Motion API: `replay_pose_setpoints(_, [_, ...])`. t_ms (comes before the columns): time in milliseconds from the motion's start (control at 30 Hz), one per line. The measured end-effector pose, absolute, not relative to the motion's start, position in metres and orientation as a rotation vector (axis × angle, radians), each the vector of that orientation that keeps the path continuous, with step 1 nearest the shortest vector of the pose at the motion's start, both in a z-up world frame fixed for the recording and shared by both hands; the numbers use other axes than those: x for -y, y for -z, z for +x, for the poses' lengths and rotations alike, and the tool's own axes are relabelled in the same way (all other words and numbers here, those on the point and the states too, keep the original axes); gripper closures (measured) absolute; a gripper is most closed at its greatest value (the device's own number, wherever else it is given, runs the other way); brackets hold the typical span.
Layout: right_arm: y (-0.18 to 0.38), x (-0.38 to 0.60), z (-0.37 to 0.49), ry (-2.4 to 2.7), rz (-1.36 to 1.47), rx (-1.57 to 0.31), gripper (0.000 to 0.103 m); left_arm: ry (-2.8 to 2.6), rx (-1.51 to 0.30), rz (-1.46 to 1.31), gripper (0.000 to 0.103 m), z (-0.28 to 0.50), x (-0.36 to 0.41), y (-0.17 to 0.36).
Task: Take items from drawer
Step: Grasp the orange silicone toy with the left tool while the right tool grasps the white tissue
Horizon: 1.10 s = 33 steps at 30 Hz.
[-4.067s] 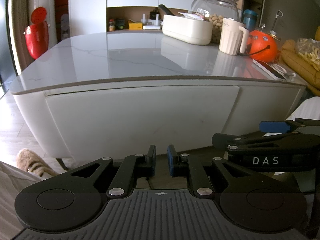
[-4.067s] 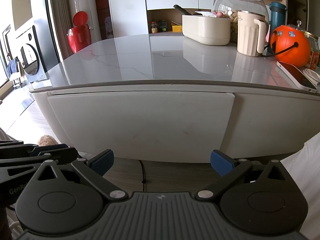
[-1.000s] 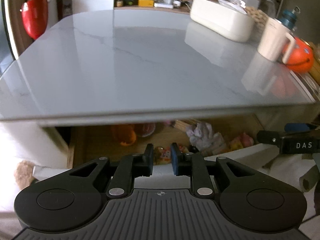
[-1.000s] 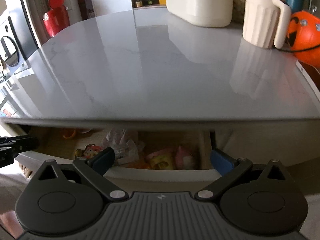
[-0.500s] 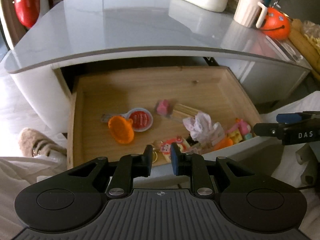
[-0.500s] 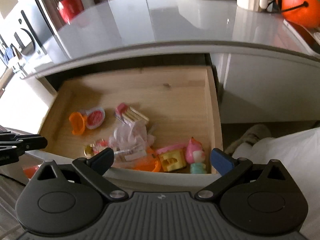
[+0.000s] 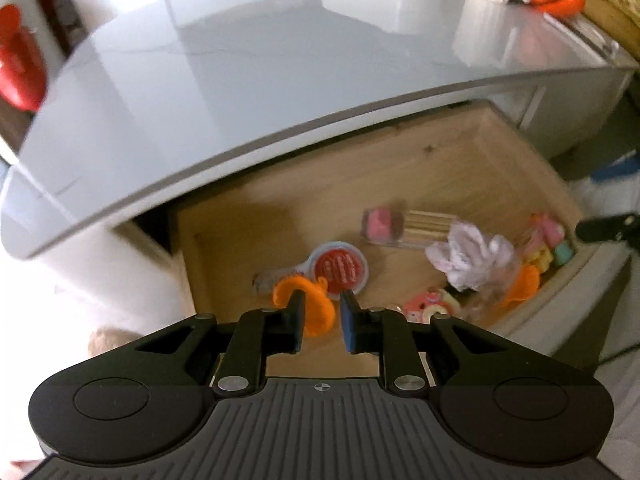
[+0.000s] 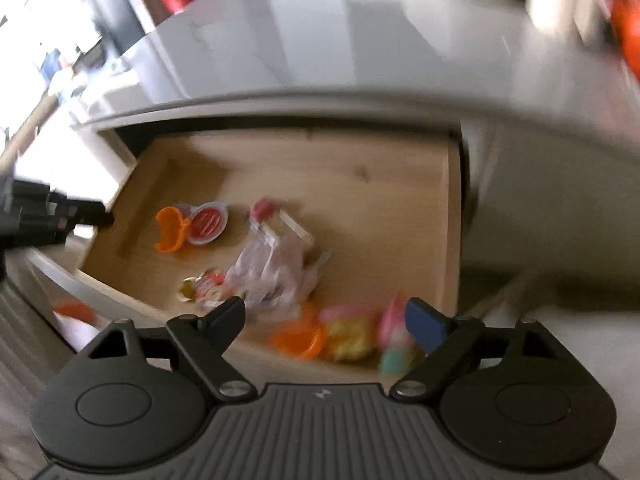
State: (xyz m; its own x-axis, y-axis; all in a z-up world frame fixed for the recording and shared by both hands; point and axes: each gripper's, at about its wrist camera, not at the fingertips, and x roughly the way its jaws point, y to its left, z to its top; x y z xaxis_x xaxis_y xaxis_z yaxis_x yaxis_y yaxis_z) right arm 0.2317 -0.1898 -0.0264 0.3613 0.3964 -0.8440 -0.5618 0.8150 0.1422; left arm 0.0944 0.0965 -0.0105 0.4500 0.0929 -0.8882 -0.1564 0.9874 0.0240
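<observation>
Jaws: your left gripper (image 7: pixel 322 322) nearly closed and empty, right gripper (image 8: pixel 326 322) wide but closing on nothing; drawer (image 7: pixel 460 152), newly open at centre frame, exposes the items.

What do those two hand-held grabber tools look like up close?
Each is matte black plastic. A ribbed grey deck sits nearest the camera, flanked by two round discs, with jointed link arms and silver pivot screws running forward to two fingers. The left gripper has narrow fingers with one blue pad visible; the right gripper shows a blue pad on one finger. No cables show.
</observation>
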Motion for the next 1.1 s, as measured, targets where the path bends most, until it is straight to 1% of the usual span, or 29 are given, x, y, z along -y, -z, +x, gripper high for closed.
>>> replay_pose_setpoints(133, [0.016, 0.169, 0.246, -0.784, -0.323, -0.929, 0.015, -0.072, -1.165, 0.022, 0.080, 0.119, -0.109, 0.032])
replay_pose_setpoints(300, [0.029, 0.145, 0.271, -0.857, -0.463, -0.907, 0.015, -0.050, -1.298, 0.072, 0.080, 0.137, -0.119, 0.063])
replay_pose_setpoints(400, [0.043, 0.140, 0.284, -0.882, -0.448, -0.942, 0.015, -0.060, -1.330, 0.052, 0.080, 0.143, -0.126, 0.074])
replay_pose_setpoints(533, [0.061, 0.142, 0.296, -0.907, -0.406, -1.042, 0.016, -0.061, -1.366, 0.003, 0.080, 0.151, -0.132, 0.085])
replay_pose_setpoints(733, [0.060, 0.151, 0.301, -0.927, -0.347, -1.077, 0.016, -0.084, -1.405, -0.083, 0.081, 0.164, -0.141, 0.103])
replay_pose_setpoints(867, [0.064, 0.148, 0.302, -0.925, -0.343, -1.085, 0.016, -0.056, -1.429, -0.121, 0.085, 0.168, -0.139, 0.107])
replay_pose_setpoints(900, [0.065, 0.146, 0.302, -0.924, -0.341, -1.089, 0.016, -0.041, -1.449, -0.136, 0.087, 0.169, -0.138, 0.109])
replay_pose_setpoints(967, [0.067, 0.145, 0.304, -0.917, -0.336, -1.103, 0.016, -0.013, -1.475, -0.170, 0.088, 0.172, -0.135, 0.113])
replay_pose_setpoints(1100, [0.069, 0.142, 0.304, -0.903, -0.344, -1.117, 0.016, 0.019, -1.437, -0.263, 0.091, 0.177, -0.131, 0.112])
